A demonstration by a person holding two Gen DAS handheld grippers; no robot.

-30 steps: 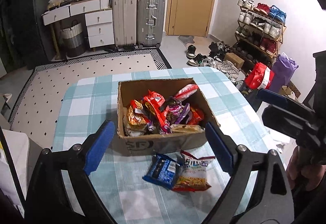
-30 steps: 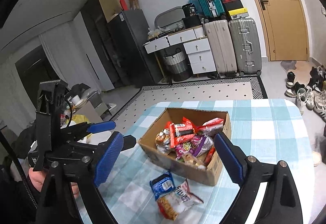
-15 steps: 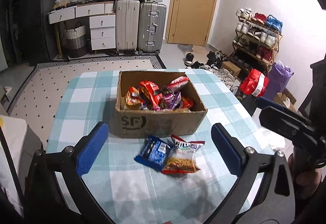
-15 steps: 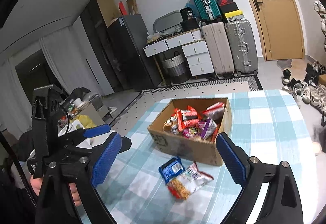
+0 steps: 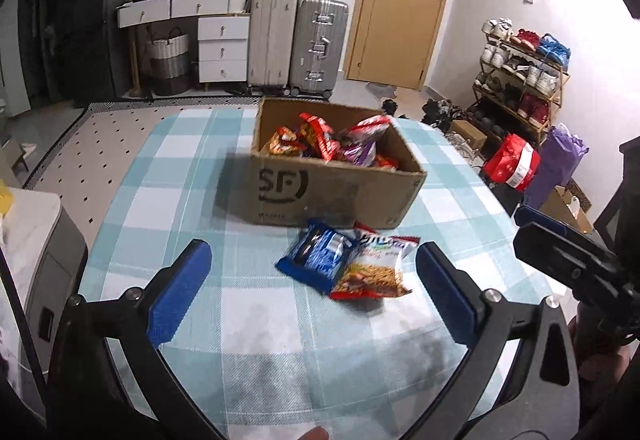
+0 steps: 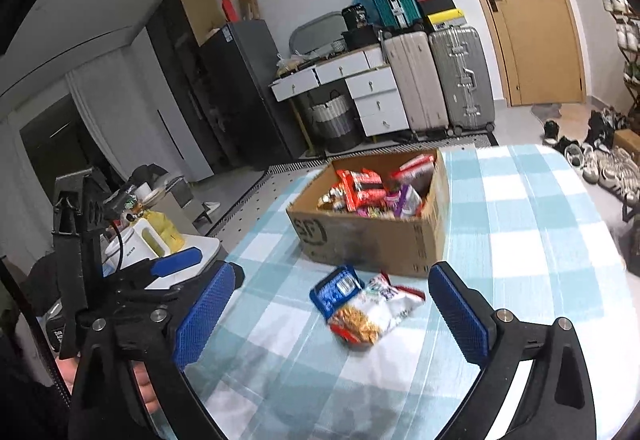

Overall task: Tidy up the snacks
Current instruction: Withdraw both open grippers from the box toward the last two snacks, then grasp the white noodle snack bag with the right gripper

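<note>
A cardboard box [image 5: 332, 192] marked SF stands on the table, full of snack packets [image 5: 328, 144]; it also shows in the right wrist view [image 6: 372, 240]. In front of it lie a blue cookie packet [image 5: 318, 254] [image 6: 336, 290] and a red-and-white snack bag [image 5: 376, 268] [image 6: 376, 314], overlapping. My left gripper [image 5: 314, 298] is open and empty, on the near side of the two packets. My right gripper [image 6: 332, 314] is open and empty, also short of the packets. The right gripper also shows at the right edge of the left wrist view [image 5: 568, 252].
The table has a blue-and-white checked cloth [image 5: 192, 168]. A white appliance [image 5: 32, 224] stands off its left edge. Suitcases [image 5: 296, 44], a drawer unit [image 5: 222, 48], a door [image 5: 404, 0] and a shoe rack [image 5: 520, 80] line the room behind.
Both grippers have pulled back and lower toward the table's near side. The box and the two packets now sit farther ahead; both stay open.
</note>
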